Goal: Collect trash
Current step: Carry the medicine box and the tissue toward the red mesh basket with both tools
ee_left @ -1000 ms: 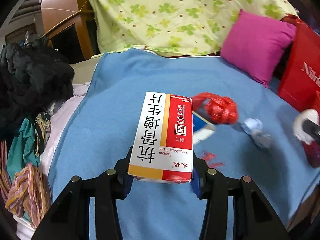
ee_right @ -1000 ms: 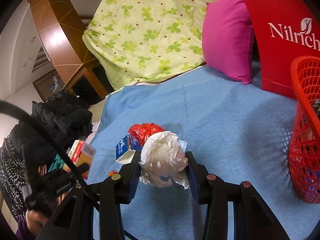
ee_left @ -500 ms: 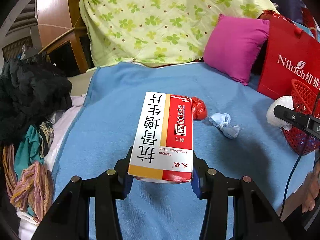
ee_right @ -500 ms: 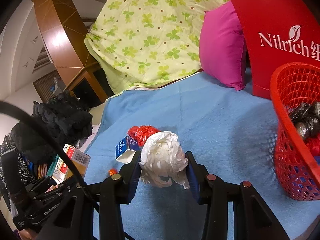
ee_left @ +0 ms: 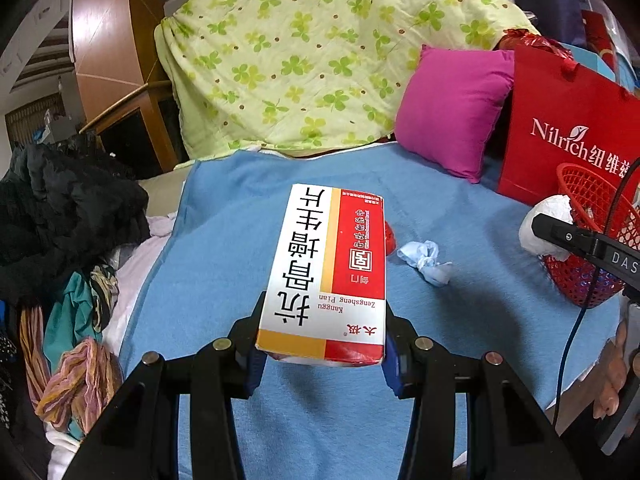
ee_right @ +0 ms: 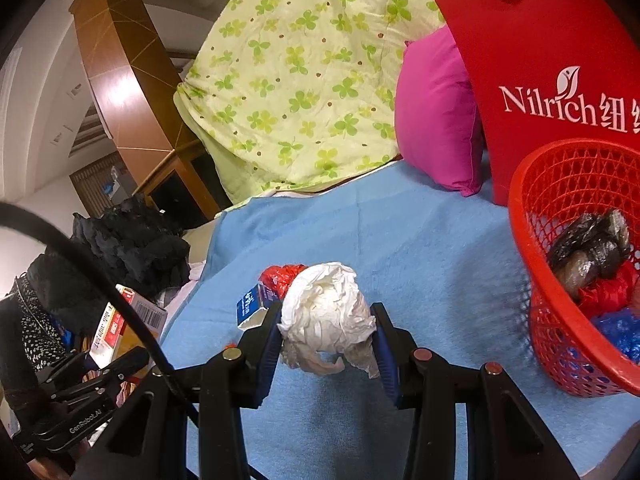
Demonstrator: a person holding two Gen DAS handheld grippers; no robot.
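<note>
My left gripper is shut on a white, red and orange medicine box, held above the blue blanket. My right gripper is shut on a crumpled white paper ball, held just left of the red mesh basket. The basket holds dark, red and blue wrappers. On the blanket lie a pale blue tissue wad, a red wrapper and a small blue and white carton. The basket and paper ball also show in the left wrist view.
A red Nilrich paper bag and a magenta pillow stand behind the basket. A green clover quilt is piled at the back. Dark clothes and striped fabric lie left of the blanket.
Both grippers have swung right toward the red basket, which is now larger and closer in the right wrist view. Both still hold their loads.
</note>
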